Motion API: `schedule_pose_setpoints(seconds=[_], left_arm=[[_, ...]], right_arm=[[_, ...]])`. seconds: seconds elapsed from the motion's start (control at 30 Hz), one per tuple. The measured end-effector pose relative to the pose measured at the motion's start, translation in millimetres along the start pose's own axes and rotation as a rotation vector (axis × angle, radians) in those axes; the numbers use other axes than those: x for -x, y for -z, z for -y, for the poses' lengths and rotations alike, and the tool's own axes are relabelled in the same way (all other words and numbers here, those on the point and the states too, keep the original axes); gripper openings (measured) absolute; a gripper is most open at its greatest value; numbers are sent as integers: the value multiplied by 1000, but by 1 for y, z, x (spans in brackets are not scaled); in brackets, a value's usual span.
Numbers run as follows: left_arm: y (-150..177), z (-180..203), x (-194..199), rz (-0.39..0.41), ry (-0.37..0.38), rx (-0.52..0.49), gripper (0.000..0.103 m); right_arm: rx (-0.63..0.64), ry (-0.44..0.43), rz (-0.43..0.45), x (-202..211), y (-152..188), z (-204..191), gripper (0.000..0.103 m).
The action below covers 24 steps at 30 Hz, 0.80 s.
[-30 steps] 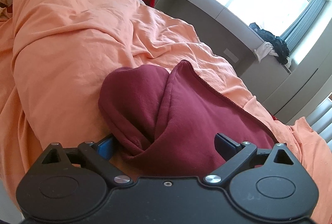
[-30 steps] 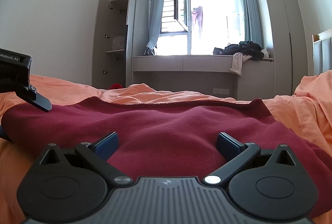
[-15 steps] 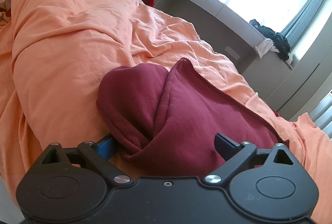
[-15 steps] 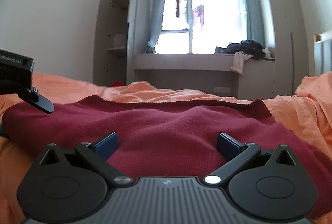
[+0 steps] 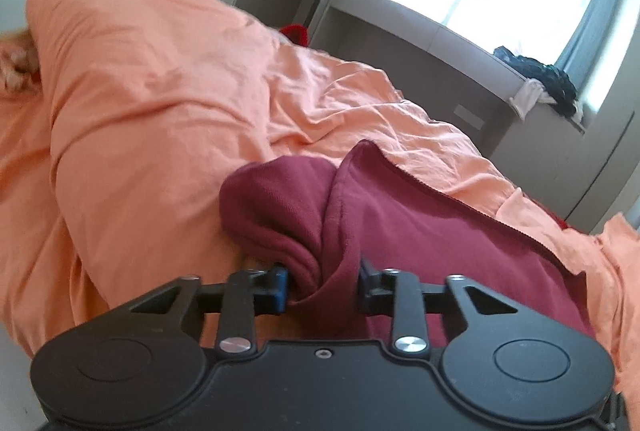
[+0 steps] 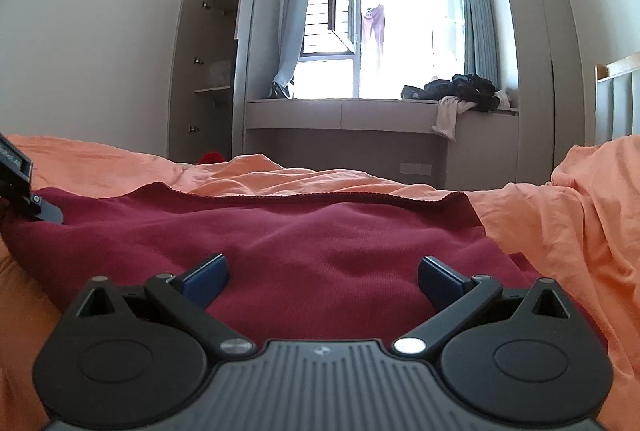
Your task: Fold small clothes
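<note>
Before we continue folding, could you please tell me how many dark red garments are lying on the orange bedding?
1: the dark red garment lies spread across the orange bedding before both grippers. Others may be hidden.

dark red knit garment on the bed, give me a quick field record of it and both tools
garment: dark red knit garment spread on orange bedsheet
left tool: left tool jaws closing on a bunched fold at the garment's edge
right tool: right tool open, over the garment's near edge, gripping nothing
background: dark clothes pile on window ledge
</note>
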<state>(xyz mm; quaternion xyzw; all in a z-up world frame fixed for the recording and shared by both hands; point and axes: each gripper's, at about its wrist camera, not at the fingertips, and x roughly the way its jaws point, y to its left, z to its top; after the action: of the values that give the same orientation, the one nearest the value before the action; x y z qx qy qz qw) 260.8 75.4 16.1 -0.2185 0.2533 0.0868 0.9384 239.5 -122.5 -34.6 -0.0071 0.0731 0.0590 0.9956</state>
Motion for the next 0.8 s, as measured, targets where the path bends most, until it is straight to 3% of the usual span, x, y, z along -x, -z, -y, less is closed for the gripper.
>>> schedule_pose_setpoints(seconds=[0.23,0.4,0.57,0.8], left_arm=[[-20,34,9,78,13,-125,21],[-36,78,26,149,102,-230,20],[-28,136,47,198,228,-377,19],[18,184,55,96,409,-509,19]], right_arm=[[29,-15,10,18,-4,8,103],[64,31,34,36,-7,21,103],[48,117,40,58,-7,44,103],[-8,210,-27,79,8,76,103]])
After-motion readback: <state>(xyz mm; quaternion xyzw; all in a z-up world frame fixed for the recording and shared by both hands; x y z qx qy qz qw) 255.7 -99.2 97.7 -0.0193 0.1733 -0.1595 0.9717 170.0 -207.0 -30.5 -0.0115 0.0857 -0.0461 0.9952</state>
